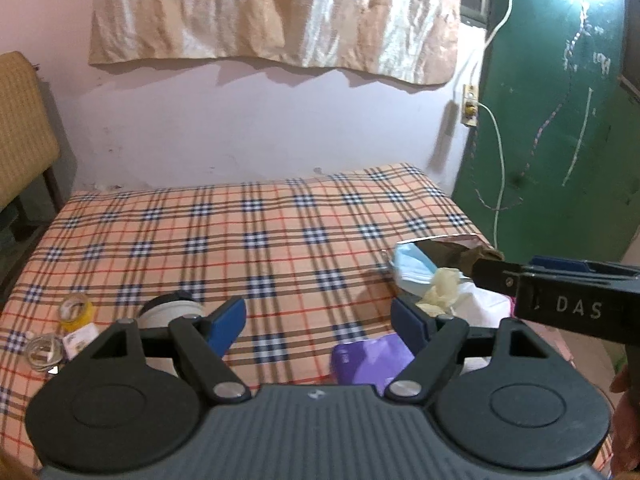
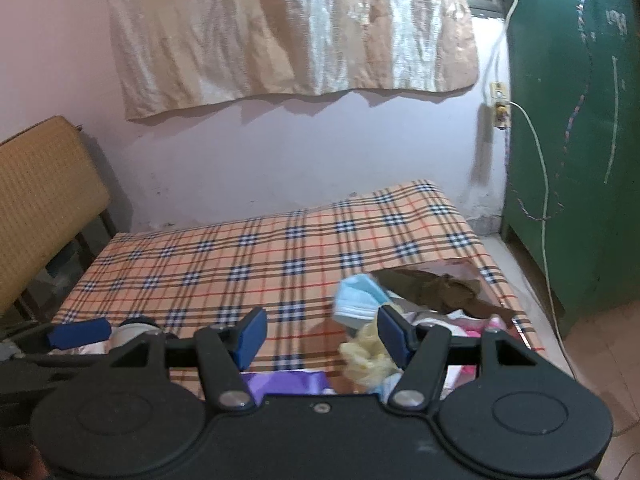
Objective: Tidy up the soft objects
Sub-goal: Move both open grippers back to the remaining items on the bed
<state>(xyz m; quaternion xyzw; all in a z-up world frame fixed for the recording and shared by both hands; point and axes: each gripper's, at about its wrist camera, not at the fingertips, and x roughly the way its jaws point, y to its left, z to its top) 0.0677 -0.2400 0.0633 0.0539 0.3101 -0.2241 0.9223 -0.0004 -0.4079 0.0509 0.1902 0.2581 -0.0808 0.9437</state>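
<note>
A heap of soft things lies at the right of the plaid sheet [image 1: 260, 232]: a blue face mask [image 1: 412, 268] [image 2: 356, 300], a pale yellow glove [image 1: 438, 288] [image 2: 368, 354], a brown cloth [image 2: 436, 290], a purple cloth [image 1: 368, 362] [image 2: 280, 386] and white and pink pieces [image 2: 474, 326]. My left gripper [image 1: 318, 326] is open and empty, just left of the heap. My right gripper [image 2: 322, 338] is open and empty over the heap's left edge; its body shows in the left wrist view [image 1: 560, 300].
A yellow tape roll [image 1: 76, 310], a white roll [image 1: 168, 312], a coiled cable [image 1: 42, 352] and a small card lie at the sheet's left front. A woven chair [image 2: 44, 200] stands at the left, a green door [image 2: 572, 140] with a hanging cable at the right.
</note>
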